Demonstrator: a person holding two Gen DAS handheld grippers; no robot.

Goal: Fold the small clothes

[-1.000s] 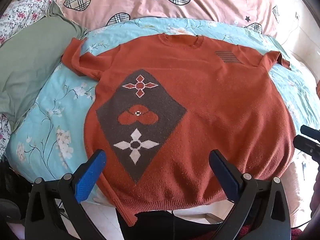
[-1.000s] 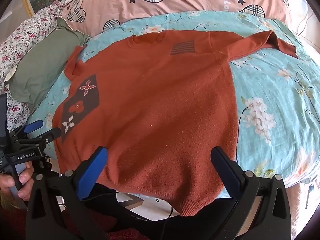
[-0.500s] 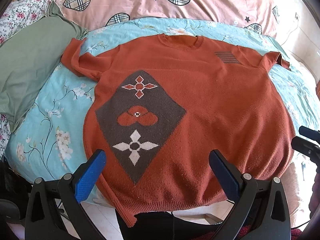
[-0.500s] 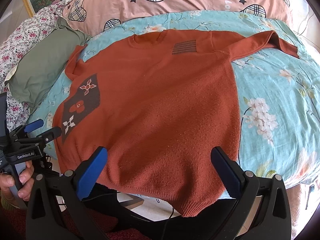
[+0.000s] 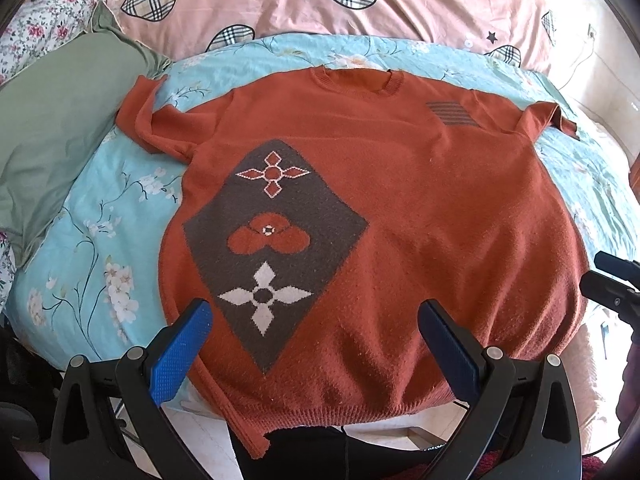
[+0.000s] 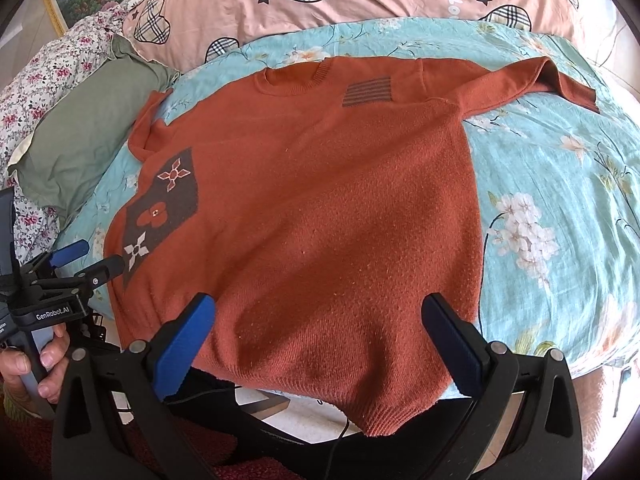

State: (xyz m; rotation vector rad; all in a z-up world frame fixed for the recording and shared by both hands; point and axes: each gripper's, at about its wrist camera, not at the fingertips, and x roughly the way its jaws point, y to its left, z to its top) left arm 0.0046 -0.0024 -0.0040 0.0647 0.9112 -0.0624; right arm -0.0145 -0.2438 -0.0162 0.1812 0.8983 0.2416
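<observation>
An orange knit sweater (image 5: pixel 420 208) lies flat, front up, on the bed; it has a grey diamond patch with flower shapes (image 5: pixel 276 240) and a small striped patch near one shoulder. It also shows in the right wrist view (image 6: pixel 320 220). Its hem hangs over the bed's near edge. My left gripper (image 5: pixel 316 320) is open and empty above the hem on the diamond side. My right gripper (image 6: pixel 320 316) is open and empty above the hem on the plain side. Both sleeves lie spread outward.
The sweater rests on a light blue floral quilt (image 5: pixel 100 248). A green pillow (image 5: pixel 52 128) lies at the left, and a pink duvet with plaid hearts (image 5: pixel 340 4) is bunched at the back. The floor shows below the bed's near edge.
Both grippers have drifted slightly; the sweater sits a touch lower in the views. Nothing was grasped or released.
</observation>
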